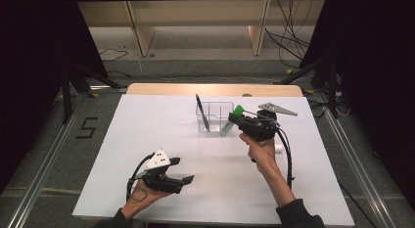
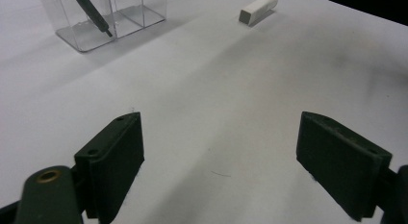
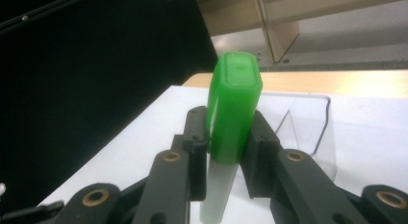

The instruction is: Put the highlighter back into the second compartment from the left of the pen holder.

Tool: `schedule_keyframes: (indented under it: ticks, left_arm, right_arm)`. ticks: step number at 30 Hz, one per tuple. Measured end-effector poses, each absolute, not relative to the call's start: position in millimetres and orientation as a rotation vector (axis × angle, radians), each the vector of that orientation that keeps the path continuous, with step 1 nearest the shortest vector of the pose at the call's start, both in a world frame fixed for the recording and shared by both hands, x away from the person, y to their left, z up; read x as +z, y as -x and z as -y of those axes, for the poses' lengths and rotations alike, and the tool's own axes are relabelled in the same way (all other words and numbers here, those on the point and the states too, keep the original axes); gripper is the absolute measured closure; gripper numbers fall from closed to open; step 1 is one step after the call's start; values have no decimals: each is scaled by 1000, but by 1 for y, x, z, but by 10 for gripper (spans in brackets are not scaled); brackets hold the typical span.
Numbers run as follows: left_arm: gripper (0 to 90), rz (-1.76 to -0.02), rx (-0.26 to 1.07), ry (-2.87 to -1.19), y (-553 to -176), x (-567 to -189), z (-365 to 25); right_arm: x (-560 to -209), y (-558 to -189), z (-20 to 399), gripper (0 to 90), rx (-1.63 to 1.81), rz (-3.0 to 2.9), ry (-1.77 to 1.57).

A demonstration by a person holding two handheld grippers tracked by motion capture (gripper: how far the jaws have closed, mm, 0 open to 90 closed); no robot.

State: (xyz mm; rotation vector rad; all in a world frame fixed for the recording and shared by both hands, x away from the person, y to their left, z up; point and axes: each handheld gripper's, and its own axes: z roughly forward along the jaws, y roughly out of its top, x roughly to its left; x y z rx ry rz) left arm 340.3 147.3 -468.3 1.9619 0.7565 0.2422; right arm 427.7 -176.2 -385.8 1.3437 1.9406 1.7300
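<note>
My right gripper [image 1: 238, 119] is shut on a marker with a green cap [image 3: 234, 106] and a pale barrel, held slanting just right of the clear plastic organizer [image 1: 214, 115]. In the right gripper view the pads clamp the green cap from both sides, cap end up. A black pen [image 1: 202, 111] leans in the organizer's left compartment, seen too in the left gripper view as the black pen [image 2: 91, 12]. My left gripper [image 1: 183, 171] rests low at the table's near left, jaws wide apart with bare table between them. A white marker [image 2: 258, 8] lies on the table beyond it.
The white tabletop [image 1: 147, 135] has free room left of the organizer and between the two hands. A wooden strip [image 1: 215, 89] edges the far side. Cables trail from both grippers. Dark curtains and stands flank the table.
</note>
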Motion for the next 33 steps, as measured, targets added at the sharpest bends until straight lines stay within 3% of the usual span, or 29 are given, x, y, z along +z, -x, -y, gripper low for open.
schedule_keyframes:
  ticks: [33]
  left_arm:
    - [162, -757, 243, -1917, -341, -465, -149]
  right_arm:
    - [-360, -491, 151, 752, 1588, -1922, -1386]
